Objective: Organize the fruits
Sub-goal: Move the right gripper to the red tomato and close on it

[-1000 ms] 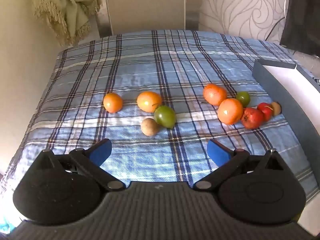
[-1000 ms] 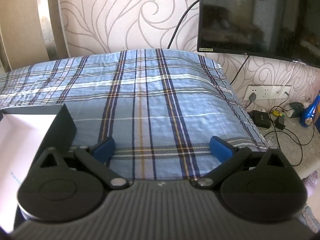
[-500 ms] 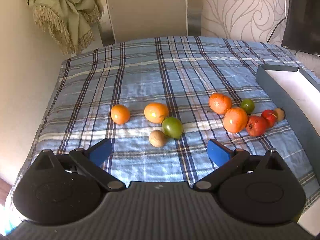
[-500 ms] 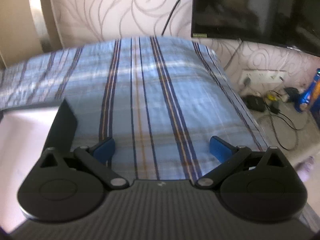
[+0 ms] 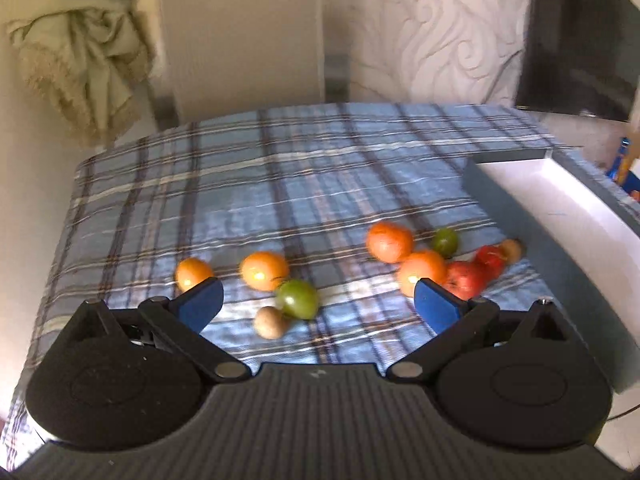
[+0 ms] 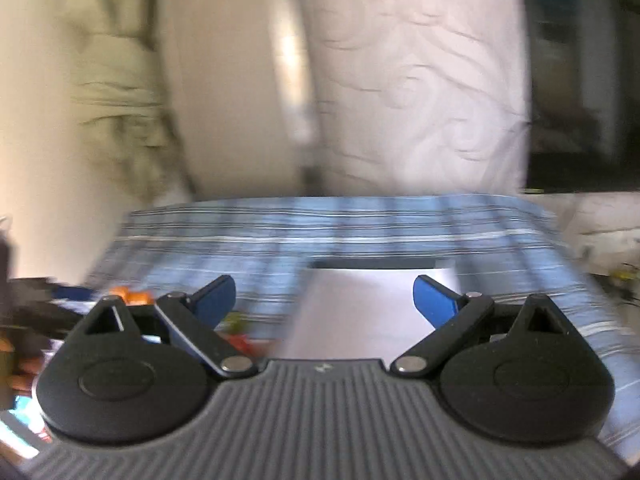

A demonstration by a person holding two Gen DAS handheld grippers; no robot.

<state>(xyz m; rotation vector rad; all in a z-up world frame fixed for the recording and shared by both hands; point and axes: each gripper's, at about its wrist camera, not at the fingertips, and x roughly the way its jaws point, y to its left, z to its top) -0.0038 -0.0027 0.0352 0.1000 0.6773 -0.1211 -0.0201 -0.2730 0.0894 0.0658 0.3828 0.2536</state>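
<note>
Several fruits lie on the blue plaid cloth (image 5: 280,184) in the left wrist view. An orange (image 5: 192,273), a second orange (image 5: 264,270), a green fruit (image 5: 298,299) and a small brown fruit (image 5: 269,322) form the left group. To the right sit two oranges (image 5: 389,241), a green fruit (image 5: 445,240), red fruits (image 5: 466,280) and a small brown one (image 5: 511,249), beside the grey box (image 5: 516,216). My left gripper (image 5: 318,306) hangs open above the near fruits, holding nothing. My right gripper (image 6: 324,298) is open and empty over the box's white inside (image 6: 360,312); its view is blurred.
A beige fringed cloth (image 5: 76,52) hangs on the wall at the back left. A dark screen (image 5: 576,52) is mounted at the back right. The box's tall grey wall (image 5: 560,276) rises just right of the red fruits. The bed drops off at its left edge.
My left gripper has pulled back and tilted up, so the fruits sit lower in its view. My right gripper has swung sharply left, from the bed's right edge toward the box and the fruits.
</note>
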